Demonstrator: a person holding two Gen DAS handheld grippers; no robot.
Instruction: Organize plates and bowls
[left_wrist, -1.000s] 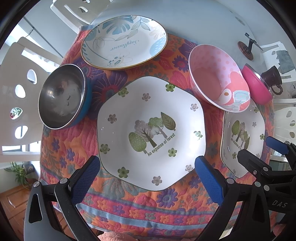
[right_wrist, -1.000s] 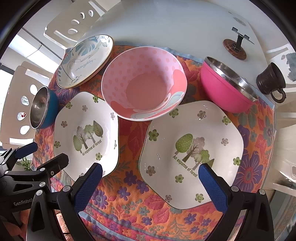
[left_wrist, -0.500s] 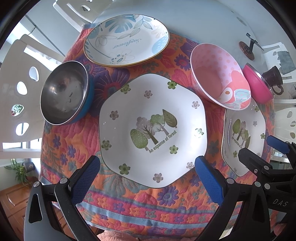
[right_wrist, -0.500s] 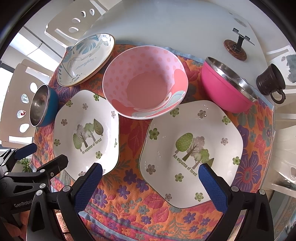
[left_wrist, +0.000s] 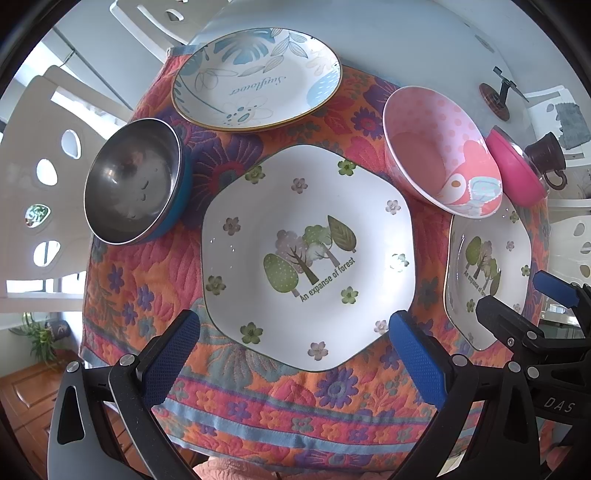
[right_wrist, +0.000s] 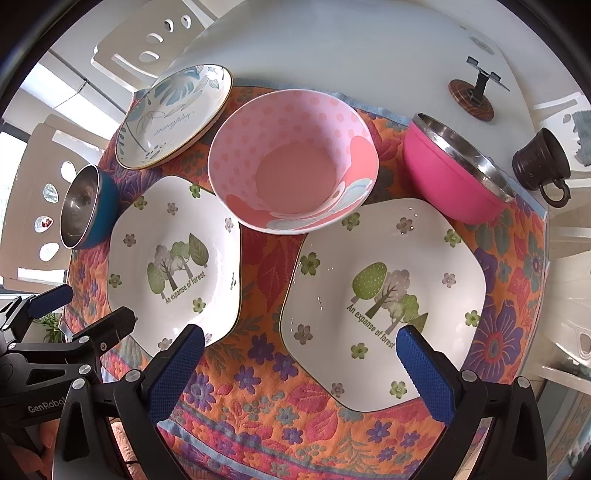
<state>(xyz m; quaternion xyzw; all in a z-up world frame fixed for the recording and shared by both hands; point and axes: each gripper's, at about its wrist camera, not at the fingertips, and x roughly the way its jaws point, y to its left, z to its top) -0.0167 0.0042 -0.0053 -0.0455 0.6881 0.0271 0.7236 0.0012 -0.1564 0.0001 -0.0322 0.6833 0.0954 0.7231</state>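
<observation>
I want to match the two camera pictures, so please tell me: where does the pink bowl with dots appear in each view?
Left wrist view: the pink dotted bowl is at upper right, beyond the hexagonal forest plate in the centre.
Right wrist view: the bowl is at upper centre, between and behind the two forest plates.
Shared landmark: the round blue-flower plate, lying left of the bowl in both views.

Both wrist views look down, sharing plates (left_wrist: 306, 254).
</observation>
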